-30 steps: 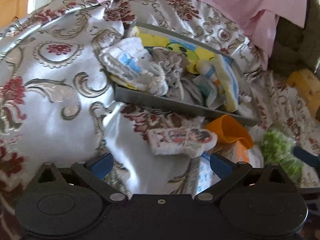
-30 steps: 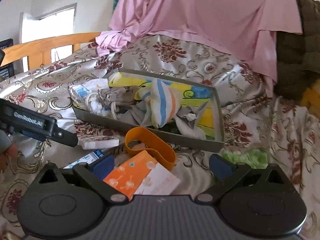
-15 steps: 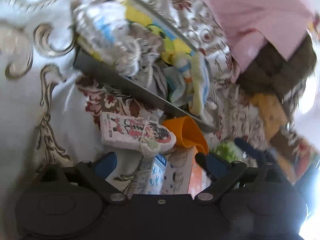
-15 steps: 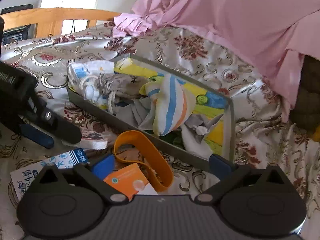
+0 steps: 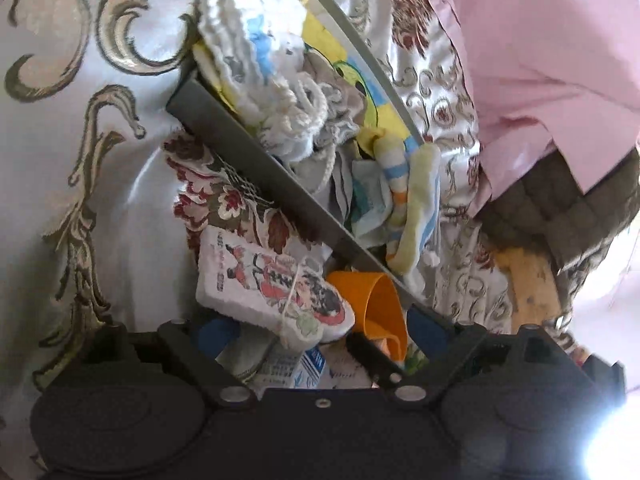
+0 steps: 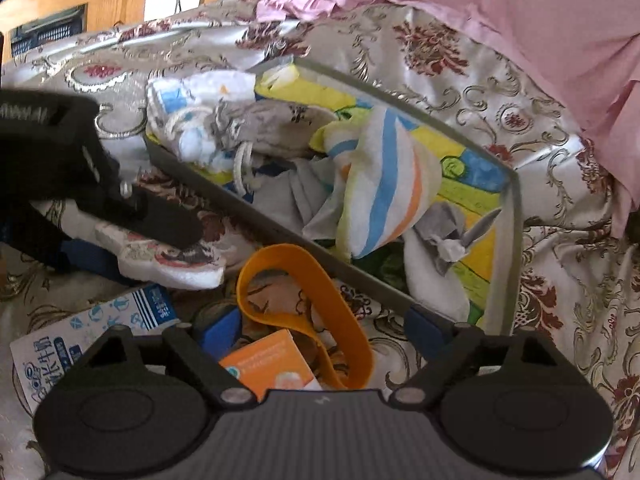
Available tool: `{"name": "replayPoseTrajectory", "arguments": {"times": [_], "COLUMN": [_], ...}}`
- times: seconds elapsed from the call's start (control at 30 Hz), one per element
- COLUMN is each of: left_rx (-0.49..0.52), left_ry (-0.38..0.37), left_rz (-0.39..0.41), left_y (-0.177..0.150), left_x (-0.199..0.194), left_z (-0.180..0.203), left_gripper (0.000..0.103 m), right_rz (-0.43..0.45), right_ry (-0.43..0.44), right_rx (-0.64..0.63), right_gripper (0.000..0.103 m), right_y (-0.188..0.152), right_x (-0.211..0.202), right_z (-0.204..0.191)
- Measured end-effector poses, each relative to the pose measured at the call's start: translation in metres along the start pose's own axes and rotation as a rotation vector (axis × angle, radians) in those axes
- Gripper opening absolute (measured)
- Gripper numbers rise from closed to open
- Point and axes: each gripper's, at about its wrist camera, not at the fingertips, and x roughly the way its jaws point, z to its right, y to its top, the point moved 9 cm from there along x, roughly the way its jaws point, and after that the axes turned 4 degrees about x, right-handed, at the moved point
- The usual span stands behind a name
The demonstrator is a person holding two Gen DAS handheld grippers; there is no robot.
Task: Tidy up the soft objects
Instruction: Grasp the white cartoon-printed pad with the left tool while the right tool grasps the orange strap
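Left gripper (image 5: 320, 330): fingers are seen spread apart, one on each side of the printed sponge (image 5: 272, 288); from the right wrist view one finger lies over the sponge's top and the other under its near end. No squeeze is visible; the jaws are judged not yet closed.

Right gripper (image 6: 320, 322): jaws are held apart and nothing is gripped; it hovers over the orange band (image 6: 304, 312) and the orange carton (image 6: 272, 364).

Step in hand: the approach to the sponge is judged complete; the grasp remains to be made.

Next move: the left jaws are to be closed on the sponge, which is then to be lifted over the near wall of the tray (image 6: 288, 236) and released inside. The sponge is expected to compress, so a firm pinch is called for.

Task object position: the sponge lies on the bedspread (image 5: 80, 160), just outside the tray's near wall, beside the orange band.

Tray contents: a white-and-blue knit cloth (image 6: 192, 96), a grey drawstring pouch (image 6: 272, 120), a striped cloth (image 6: 384, 188) and a grey rag (image 6: 452, 236) are piled on a yellow printed liner.

Outside the tray: a blue-and-white carton (image 6: 92, 332) is noted near the sponge.
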Motion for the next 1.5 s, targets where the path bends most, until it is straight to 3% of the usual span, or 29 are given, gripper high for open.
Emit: {"name": "replayPoseTrajectory", "arguments": {"times": [0.27,0.4,0.47,0.53,0.63,0.73,0.93,1.17,1.23,1.3,1.5], "left_rx": [0.025,-0.006,-0.028,-0.049,-0.065,-0.039,0.182,0.26,0.305,0.362,0.514], "left_ry": [0.116,0.125,0.125,0.121,0.107,0.101,0.144,0.155,0.168,0.181,0.231], "left_rz": [0.05,0.05,0.049,0.05,0.056,0.063,0.098,0.105,0.122,0.144,0.179], "left_y": [0.007,0.011,0.012,0.014,0.016,0.016,0.015,0.02,0.019,0.017,0.006], "left_x": [0.007,0.009,0.009,0.009,0.008,0.009,0.012,0.014,0.011,0.008,0.004], "left_z": [-0.008,-0.014,-0.019,-0.022,-0.023,-0.02,-0.007,-0.003,0.004,0.011,0.029], "left_gripper": [0.062,0.043,0.038,0.032,0.031,0.028,0.03,0.03,0.027,0.022,0.015], "right_rz": [-0.029,-0.041,-0.035,-0.028,-0.022,-0.017,-0.014,0.041,0.067,0.087,0.146], "right_ry": [0.005,0.012,0.012,0.015,0.023,0.024,0.013,-0.01,-0.025,-0.041,-0.064], "right_rx": [-0.025,-0.05,-0.06,-0.06,-0.061,-0.083,-0.091,-0.089,-0.088,-0.081,-0.054], "right_gripper": [0.082,0.071,0.068,0.058,0.045,0.04,0.042,0.035,0.029,0.015,0.008], "right_y": [0.0,0.0,0.0,0.002,0.003,0.002,0.0,-0.002,-0.002,0.0,0.003], "right_x": [0.016,0.023,0.025,0.024,0.024,0.024,0.027,0.023,0.018,0.014,-0.003], "right_z": [-0.007,-0.014,-0.017,-0.018,-0.019,-0.023,-0.026,-0.029,-0.029,-0.028,-0.021]}}
